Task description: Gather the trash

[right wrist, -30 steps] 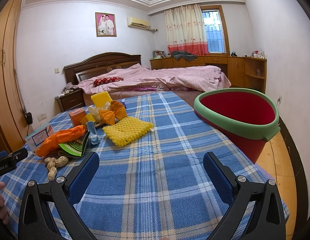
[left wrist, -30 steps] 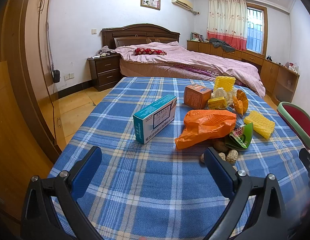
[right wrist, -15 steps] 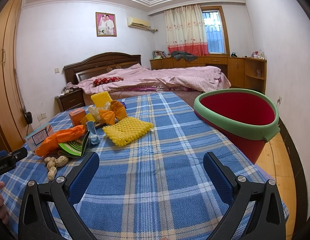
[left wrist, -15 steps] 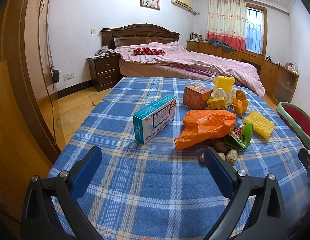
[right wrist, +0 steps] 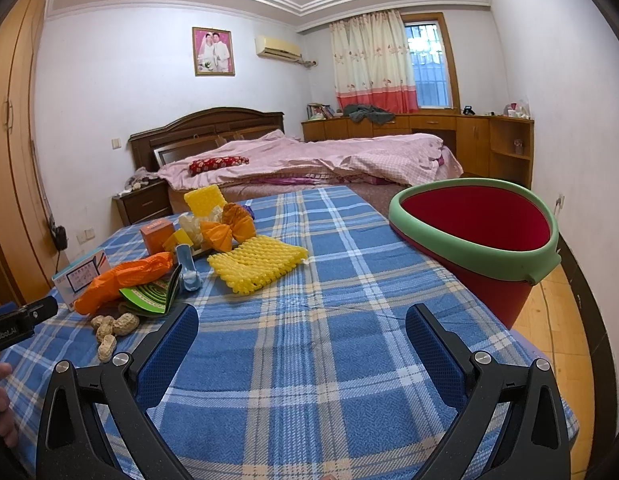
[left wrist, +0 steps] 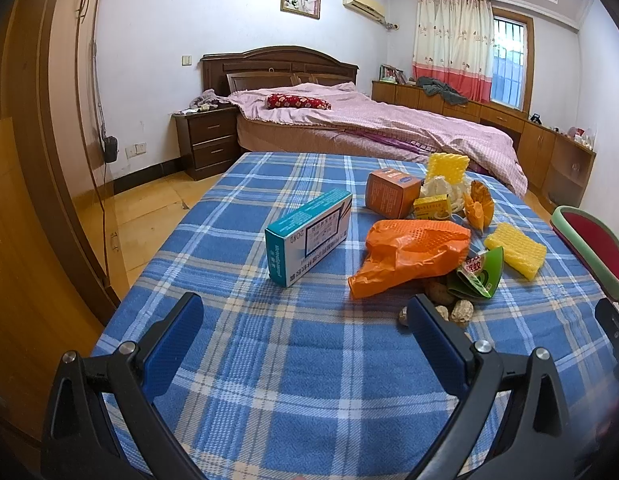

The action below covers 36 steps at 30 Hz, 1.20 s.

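Nothing shifted against the views 1.0 s and 0.5 s back: same litter layout, same claw poses, so collection not yet begun. Left claw (left wrist: 303, 322): wide, empty, hovering low over the bench (left wrist: 293, 380) near its front edge. Right claw (right wrist: 301, 330): wide, empty, over bare plaid cloth. Trash, 1 loose cluster toward the middle of the bench: teal box (left wrist: 309, 238) standing apart on the left; orange plastic bag (left wrist: 409, 252) beside it; green wrapper (left wrist: 479, 276) touching the bag; peanuts (right wrist: 111, 330) nearest the left claw; yellow foam net (right wrist: 259, 264); orange carton (left wrist: 391, 194) and small yellow box (left wrist: 431, 208) further back. Red bin with green rim (right wrist: 475, 226): at the right edge of the bench, open mouth tilted toward the cluster, whether on or beside the bench unclear. Open room: broad clear cloth between right claw and bin; left edge of the bench drops to wooden floor, wardrobe close on that side.
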Motion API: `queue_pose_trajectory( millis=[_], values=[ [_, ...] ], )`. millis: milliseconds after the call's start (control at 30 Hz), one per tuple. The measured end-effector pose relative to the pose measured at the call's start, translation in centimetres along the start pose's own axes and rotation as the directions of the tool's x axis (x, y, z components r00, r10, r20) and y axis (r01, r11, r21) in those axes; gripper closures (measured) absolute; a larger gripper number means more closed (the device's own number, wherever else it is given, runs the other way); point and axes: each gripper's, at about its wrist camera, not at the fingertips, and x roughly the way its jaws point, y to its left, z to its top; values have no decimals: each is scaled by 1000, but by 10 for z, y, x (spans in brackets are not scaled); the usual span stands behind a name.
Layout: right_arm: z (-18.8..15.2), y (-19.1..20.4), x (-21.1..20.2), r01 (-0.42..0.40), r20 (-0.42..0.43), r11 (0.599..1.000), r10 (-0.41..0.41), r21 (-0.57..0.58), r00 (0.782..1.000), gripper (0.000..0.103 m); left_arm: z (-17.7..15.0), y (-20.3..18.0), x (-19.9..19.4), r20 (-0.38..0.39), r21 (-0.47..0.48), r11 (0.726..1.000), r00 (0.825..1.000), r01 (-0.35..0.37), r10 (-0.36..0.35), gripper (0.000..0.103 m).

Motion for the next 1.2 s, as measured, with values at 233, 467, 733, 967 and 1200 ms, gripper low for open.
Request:
queue_pose_trajectory(
  millis=[233,467,733,967,1200],
  values=[
    [1,-1,-1,4,-11,1000,-4,-5,1000,0,1,3,3,-18,-1,1000,999,28,-28,2],
    [4,-2,13,4,-94,1000,-5,-12,996,0,13,13,6,-15,-23,999,1000,24,-24,7],
    [18,1,25,-20,-208,1000,20,2,978,0,52,22,16,-31,43,997,998,58,-57,8],
    [40,13,46,-26,-306,1000,21,-9,952,0,74,10,40,-78,165,983,995,75,-63,14],
    [57,16,87,31,-366,1000,-26,6,930,0,75,6,67,-139,181,977,987,110,-85,24]
  ],
)
